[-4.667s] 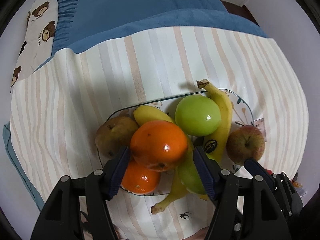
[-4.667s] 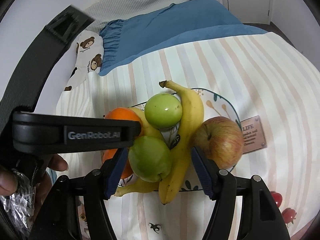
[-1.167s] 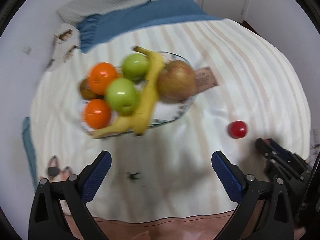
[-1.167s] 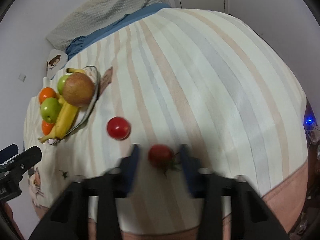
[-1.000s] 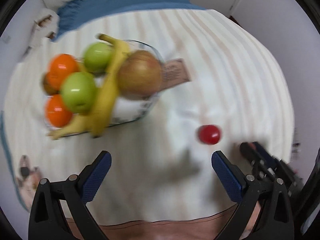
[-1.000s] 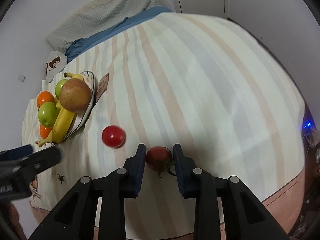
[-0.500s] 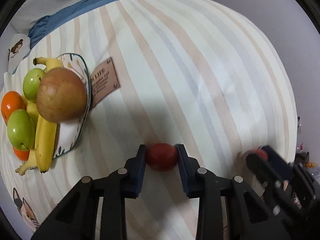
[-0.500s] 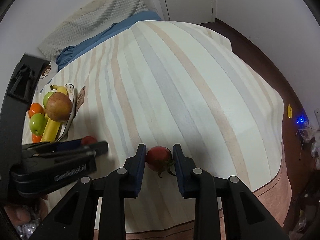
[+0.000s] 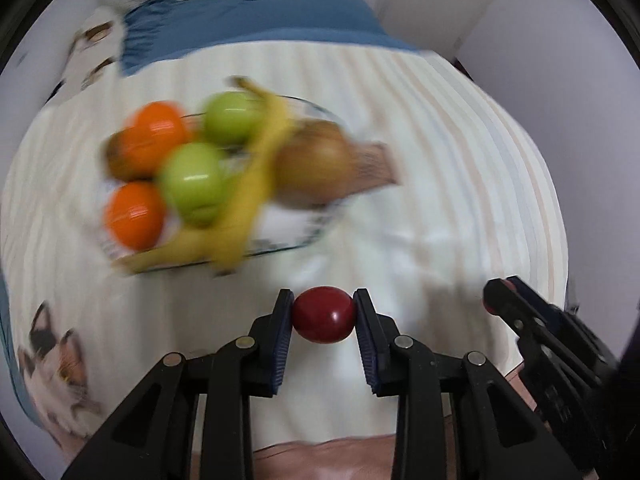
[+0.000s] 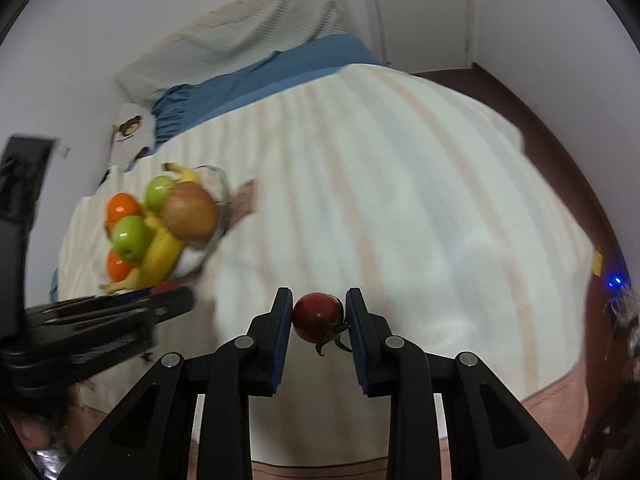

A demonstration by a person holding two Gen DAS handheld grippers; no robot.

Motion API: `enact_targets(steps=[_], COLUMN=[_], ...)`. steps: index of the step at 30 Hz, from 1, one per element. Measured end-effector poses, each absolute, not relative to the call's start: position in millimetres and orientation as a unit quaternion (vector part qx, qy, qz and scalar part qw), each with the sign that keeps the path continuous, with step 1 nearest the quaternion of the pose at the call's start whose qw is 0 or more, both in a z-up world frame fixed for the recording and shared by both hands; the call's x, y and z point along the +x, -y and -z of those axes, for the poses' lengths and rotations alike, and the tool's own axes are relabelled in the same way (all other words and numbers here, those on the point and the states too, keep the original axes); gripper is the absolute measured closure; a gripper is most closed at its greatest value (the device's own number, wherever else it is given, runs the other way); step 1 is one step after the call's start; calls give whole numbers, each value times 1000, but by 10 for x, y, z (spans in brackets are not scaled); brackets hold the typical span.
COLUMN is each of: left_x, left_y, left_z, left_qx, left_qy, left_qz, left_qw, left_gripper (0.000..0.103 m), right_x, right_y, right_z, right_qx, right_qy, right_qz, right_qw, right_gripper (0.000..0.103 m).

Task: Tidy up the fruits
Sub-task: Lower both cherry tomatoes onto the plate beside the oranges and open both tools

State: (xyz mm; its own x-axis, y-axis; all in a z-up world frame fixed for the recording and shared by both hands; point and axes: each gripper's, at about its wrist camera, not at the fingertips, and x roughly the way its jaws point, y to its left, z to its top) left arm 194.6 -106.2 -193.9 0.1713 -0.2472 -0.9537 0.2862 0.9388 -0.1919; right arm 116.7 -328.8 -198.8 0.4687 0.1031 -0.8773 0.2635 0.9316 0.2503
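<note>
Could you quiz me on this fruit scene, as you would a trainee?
1. True or false: both grippers are empty.
2. Which held tomato shows a green stem: A, the left one, or B, the right one?
3. How many oranges lie on the plate?

Key:
1. False. The left gripper is shut on a tomato, and the right gripper is shut on another tomato.
2. B.
3. Two oranges, beside two green apples, bananas and a reddish apple.
</note>
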Motion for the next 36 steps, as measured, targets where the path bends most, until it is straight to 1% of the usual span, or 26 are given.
enact_targets(steps=[4,8,11,18,24,29,36], left_x=[2101,2382,2602,3044,3320,3396,3456], left_y=[421,35,-197,-455,-462,-455,-519], left_z=[1799,1826,1945,2322,2622,2683,2782], left_qx=[-28,-53,-72,-99,-101,-93,-117], left_qy=[-618,-614,-619,-641,-662,-667,-676], left_qz=[135,102,89,95,110,131,148], left_qw=[774,781,777,755,735,727,712], left_gripper=[76,76,75,75,75,75,75], right_x=[1392,1597,1789,2107,2171,2222,2309], right_y=[2935,2553,2261,1896,1712,1449,1043], right_z=[2084,2185,2275,2451,2395,2377,2356], right_qx=[180,173,165,153,165,173,168], right_qy=[-519,-523,-527,-531,-526,-521,-518], right_qz=[12,-17,-35,-38,-60,-87,-115], right_qw=[836,835,833,832,832,831,831], right_gripper=[73,73,73,73,73,73,73])
